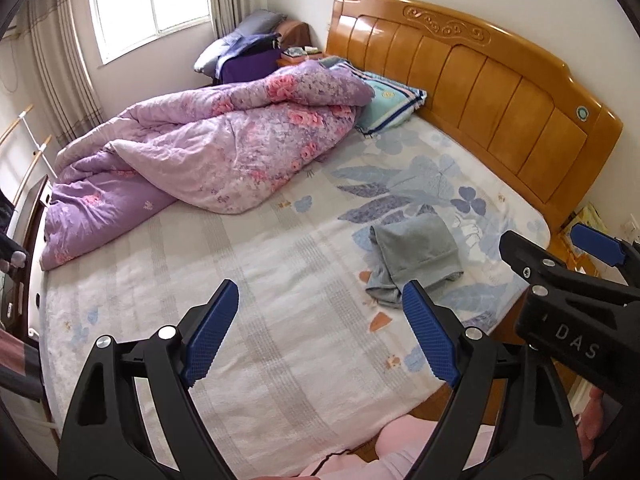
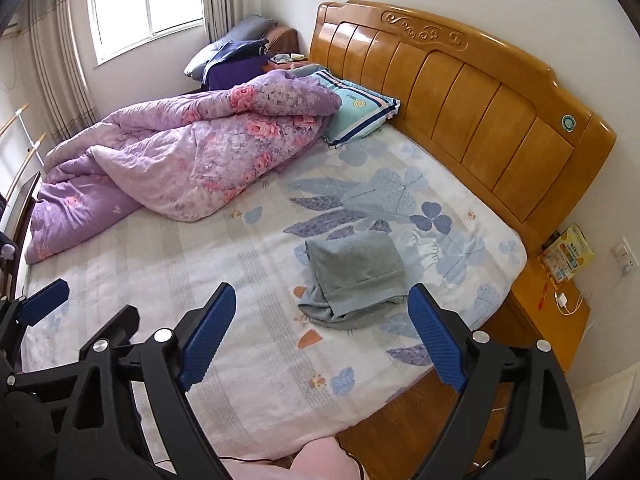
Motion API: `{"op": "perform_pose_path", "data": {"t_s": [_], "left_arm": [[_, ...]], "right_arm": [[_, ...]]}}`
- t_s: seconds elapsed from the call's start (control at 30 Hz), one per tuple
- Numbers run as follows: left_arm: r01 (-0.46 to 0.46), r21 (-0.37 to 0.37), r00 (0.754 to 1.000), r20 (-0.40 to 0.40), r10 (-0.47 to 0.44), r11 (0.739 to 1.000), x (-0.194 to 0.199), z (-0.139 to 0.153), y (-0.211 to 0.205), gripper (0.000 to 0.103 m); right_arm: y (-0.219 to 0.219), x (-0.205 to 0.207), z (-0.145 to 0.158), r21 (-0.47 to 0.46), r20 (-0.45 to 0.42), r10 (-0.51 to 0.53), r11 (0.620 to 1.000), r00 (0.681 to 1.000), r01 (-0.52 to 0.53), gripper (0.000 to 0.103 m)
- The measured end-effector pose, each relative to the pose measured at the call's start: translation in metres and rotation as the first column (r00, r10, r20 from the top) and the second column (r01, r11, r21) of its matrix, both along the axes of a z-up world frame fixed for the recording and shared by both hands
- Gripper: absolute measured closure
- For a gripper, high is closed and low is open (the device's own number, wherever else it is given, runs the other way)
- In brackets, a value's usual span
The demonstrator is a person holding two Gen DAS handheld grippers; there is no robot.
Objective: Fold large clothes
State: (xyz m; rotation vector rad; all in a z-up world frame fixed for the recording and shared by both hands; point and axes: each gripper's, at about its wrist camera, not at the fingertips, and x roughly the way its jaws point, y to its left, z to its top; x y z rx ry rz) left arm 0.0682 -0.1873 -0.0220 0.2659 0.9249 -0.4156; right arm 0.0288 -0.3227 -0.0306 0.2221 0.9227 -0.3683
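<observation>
A grey garment [image 1: 416, 256] [image 2: 356, 272] lies folded into a compact bundle on the right part of the bed [image 1: 260, 248] [image 2: 240, 240], with a crumpled edge sticking out at its near side. My left gripper [image 1: 320, 286] [image 2: 88, 304] hangs above the sheet to the left of the bundle, jaws wide apart and empty. My right gripper [image 2: 323, 289] [image 1: 548, 240] hovers over the near side of the bundle, also wide open with nothing between its blue pads. Neither touches the cloth.
A purple floral quilt [image 1: 200, 148] is heaped at the far left of the bed, with a teal pillow [image 1: 384, 100] by the wooden headboard [image 1: 460, 80]. A nightstand [image 2: 552, 308] stands at the right. The person's pink clothing [image 2: 316, 460] shows at the near bed edge.
</observation>
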Motion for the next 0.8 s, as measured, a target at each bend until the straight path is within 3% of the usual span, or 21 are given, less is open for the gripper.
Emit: {"op": "perform_pose_path", "data": {"t_s": [0.5,0.8], "left_arm": [[-0.072,-0.017,0.997,-0.026,0.072,0.997,0.015,0.0,0.009,0.016],[-0.061,-0.017,0.998,-0.022,0.061,0.998,0.021,0.001,0.005,0.014]], "right_arm": [[-0.012,-0.005,-0.01,0.028,-0.031,-0.041,0.999,0.999,0.042,0.018],[-0.014,-0.004,-0.012,0.022,-0.04,-0.032,0.999,0.999,0.033,0.018]]}}
